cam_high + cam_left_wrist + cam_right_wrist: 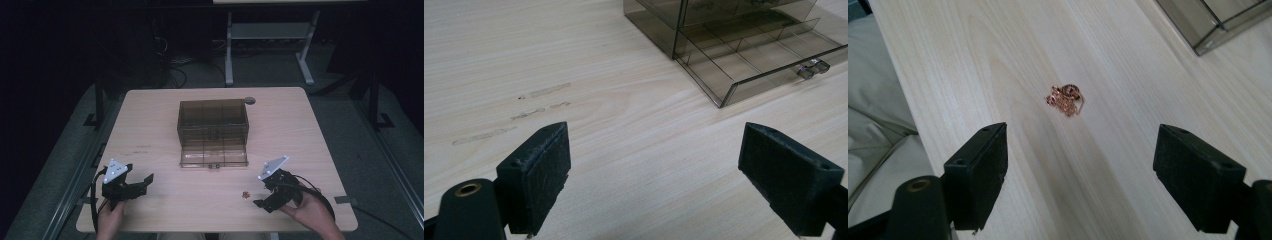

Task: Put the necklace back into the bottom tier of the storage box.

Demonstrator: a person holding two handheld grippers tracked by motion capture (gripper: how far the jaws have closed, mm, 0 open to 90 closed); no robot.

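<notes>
Right gripper [1080,175]: jaws wide, facing rose-gold trinket [1066,100] | Left gripper [654,175]: jaws wide, facing smoky drawer box [744,45] on surface [574,60]

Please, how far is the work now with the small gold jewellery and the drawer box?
Done: the bottom drawer of the smoked box is pulled out. In hand: nothing; the right gripper points at the rose-gold jewellery on the table, jaws open. The left gripper is open too. Probably left: grasping the jewellery, placing it in the drawer, closing.

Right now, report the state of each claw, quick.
Left claw: open, holding nothing, above bare table.
Right claw: open, holding nothing, aimed at the small rose-gold chain.
</notes>
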